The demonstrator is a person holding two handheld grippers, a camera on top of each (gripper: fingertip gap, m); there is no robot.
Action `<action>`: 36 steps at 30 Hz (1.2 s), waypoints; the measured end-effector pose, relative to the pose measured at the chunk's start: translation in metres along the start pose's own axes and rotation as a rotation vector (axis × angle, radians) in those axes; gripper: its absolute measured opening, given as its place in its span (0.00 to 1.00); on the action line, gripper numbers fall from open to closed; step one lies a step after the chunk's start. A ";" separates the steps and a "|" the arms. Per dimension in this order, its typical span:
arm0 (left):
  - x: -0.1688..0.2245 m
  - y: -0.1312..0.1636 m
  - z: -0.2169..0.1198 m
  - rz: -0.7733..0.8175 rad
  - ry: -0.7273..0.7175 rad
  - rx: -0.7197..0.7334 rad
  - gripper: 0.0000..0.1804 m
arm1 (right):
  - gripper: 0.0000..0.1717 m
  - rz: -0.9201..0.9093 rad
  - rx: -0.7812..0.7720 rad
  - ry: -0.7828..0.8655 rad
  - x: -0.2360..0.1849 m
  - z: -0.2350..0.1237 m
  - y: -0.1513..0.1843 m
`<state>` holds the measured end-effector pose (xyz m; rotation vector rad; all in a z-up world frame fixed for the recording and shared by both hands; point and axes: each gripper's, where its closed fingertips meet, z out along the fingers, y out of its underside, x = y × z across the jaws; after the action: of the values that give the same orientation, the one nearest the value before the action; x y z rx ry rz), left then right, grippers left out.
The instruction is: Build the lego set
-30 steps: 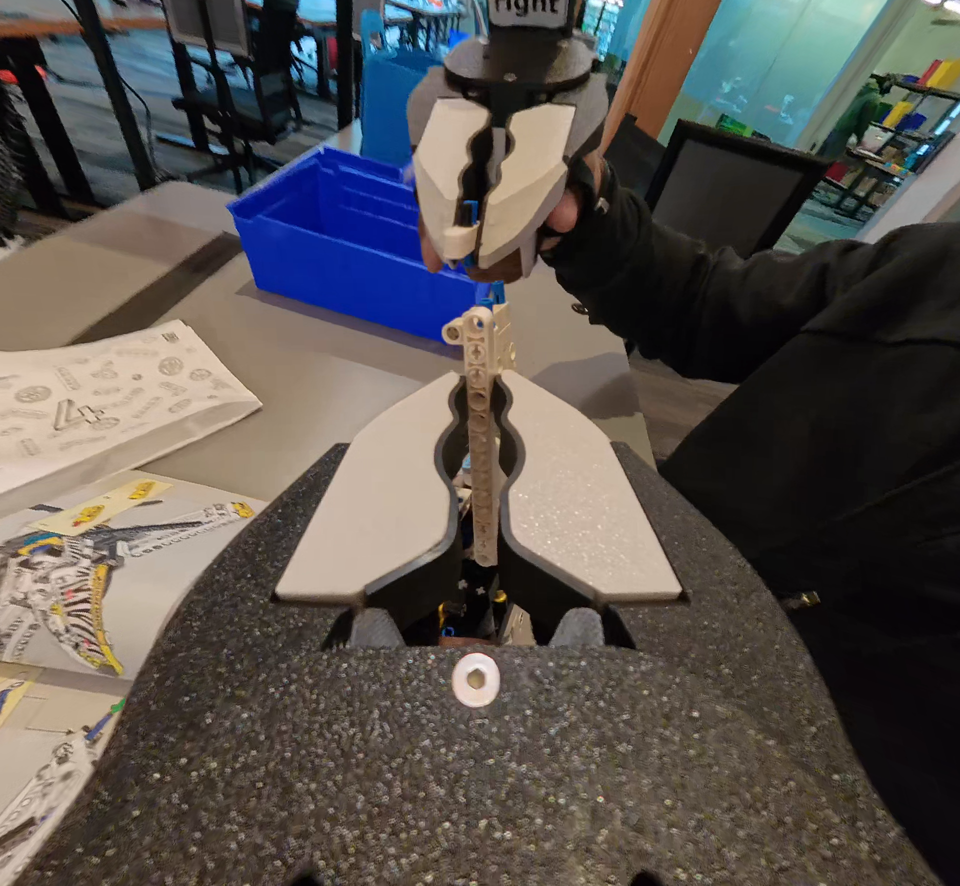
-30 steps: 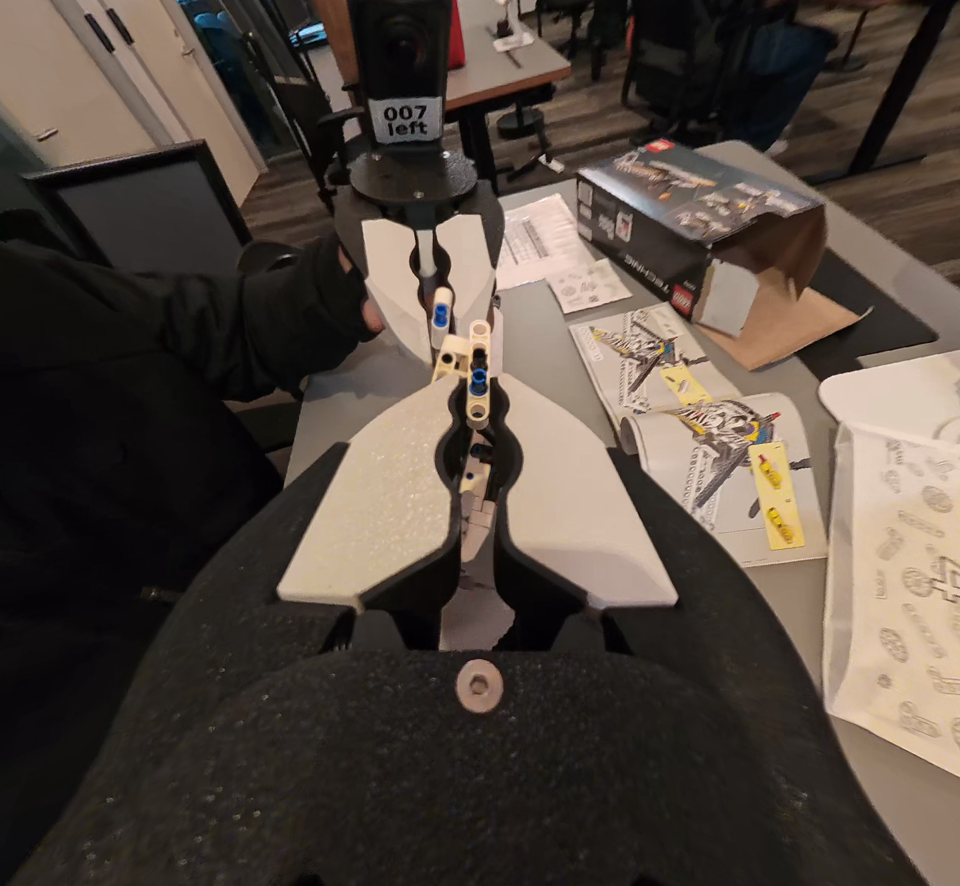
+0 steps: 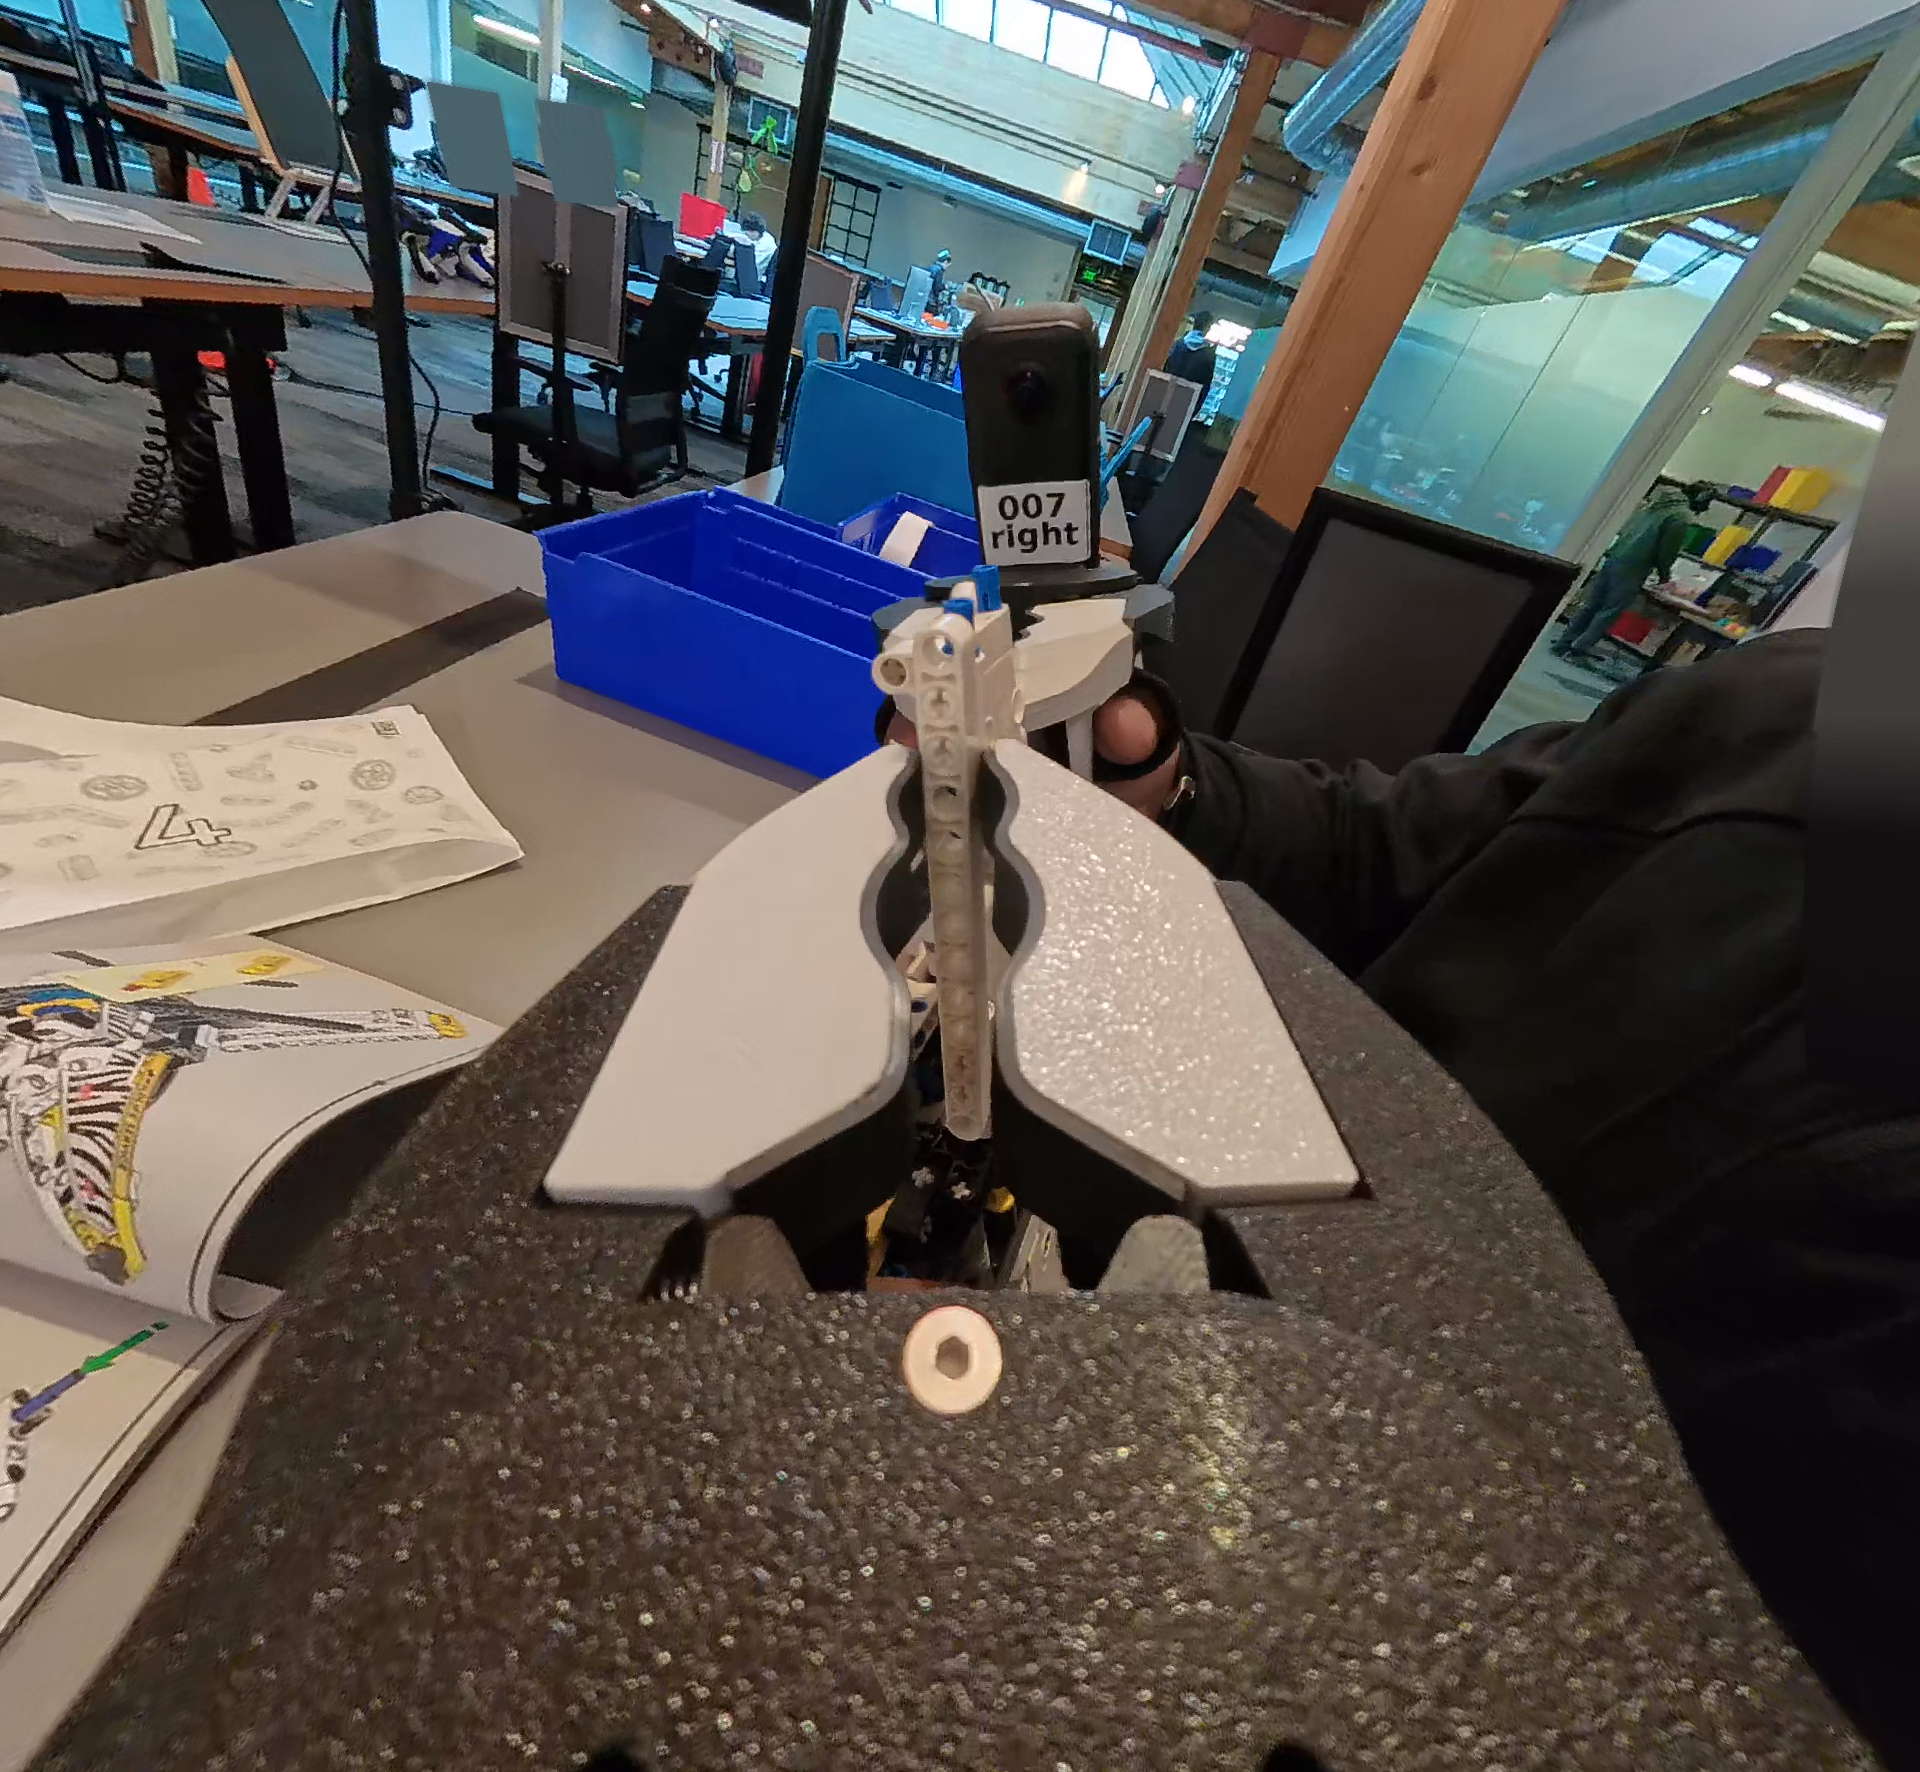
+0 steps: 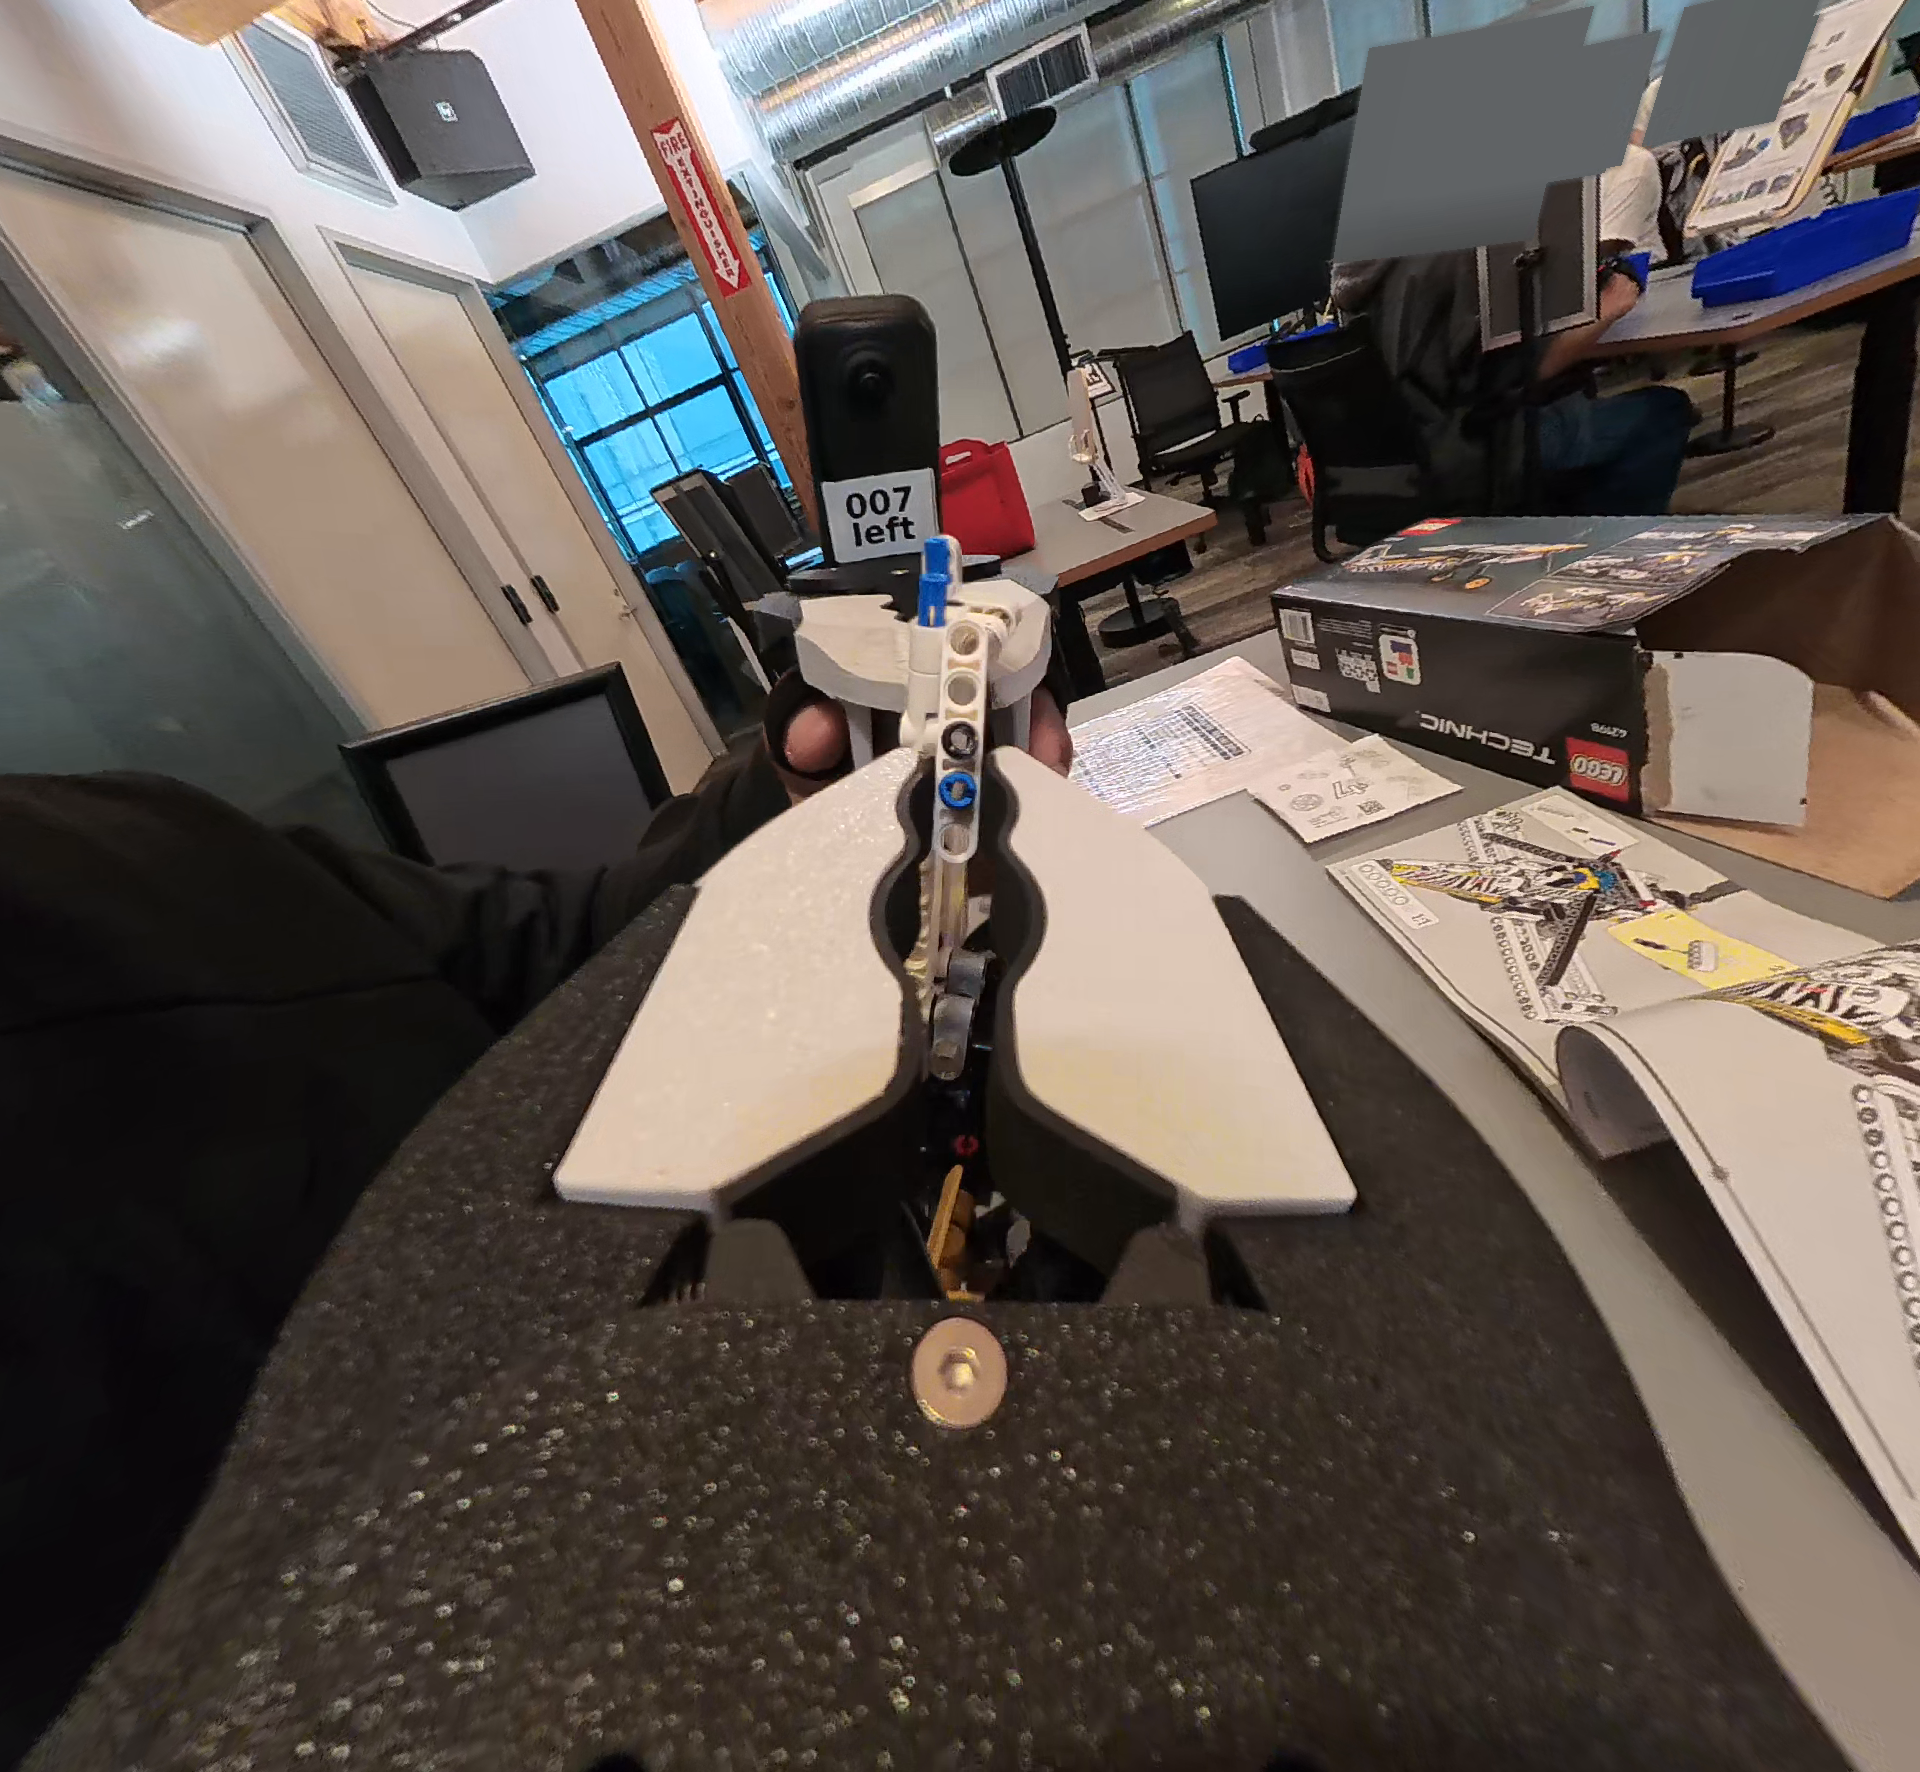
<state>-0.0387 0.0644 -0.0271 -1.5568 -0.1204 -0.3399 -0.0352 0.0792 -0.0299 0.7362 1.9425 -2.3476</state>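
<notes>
My left gripper (image 3: 956, 772) is shut on a long white perforated beam (image 3: 961, 943) that sticks out past its fingertips. The beam's tip carries a white connector (image 3: 891, 673) and blue pins (image 3: 982, 592). My right gripper (image 4: 961, 772) is shut on a white beam (image 4: 961, 683) with a blue pin (image 4: 956, 792) and a black pin in its holes. The two grippers face each other above the grey table (image 3: 623, 787). The right gripper shows in the left wrist view (image 3: 1049, 652), and the left gripper shows in the right wrist view (image 4: 914, 657). The two beams' tips meet between them; I cannot tell whether they are joined.
A blue divided bin (image 3: 707, 621) stands behind, with a printed paper bag (image 3: 208, 818) and an open instruction booklet (image 3: 156, 1078) to its left. In the right wrist view there are an opened black box (image 4: 1558, 662), leaflets (image 4: 1195, 746) and the booklet (image 4: 1558, 922). A person's black sleeve (image 3: 1507, 891) is close.
Both grippers have tilted up from looking down at the table to level and have come closer. The beams' tips, apart before, now meet. Both grasps hold.
</notes>
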 end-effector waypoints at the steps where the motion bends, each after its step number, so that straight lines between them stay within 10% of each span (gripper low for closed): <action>1: 0.000 0.001 0.000 -0.013 0.010 0.000 0.05 | 0.04 0.009 0.003 -0.004 0.000 0.001 0.001; 36: 0.009 0.045 -0.001 -0.461 0.303 -0.114 0.04 | 0.04 0.155 -0.102 -0.116 -0.003 0.012 0.038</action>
<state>-0.0176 0.0614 -0.0679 -1.5621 -0.2262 -0.9552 -0.0257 0.0589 -0.0627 0.6988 1.8690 -2.1358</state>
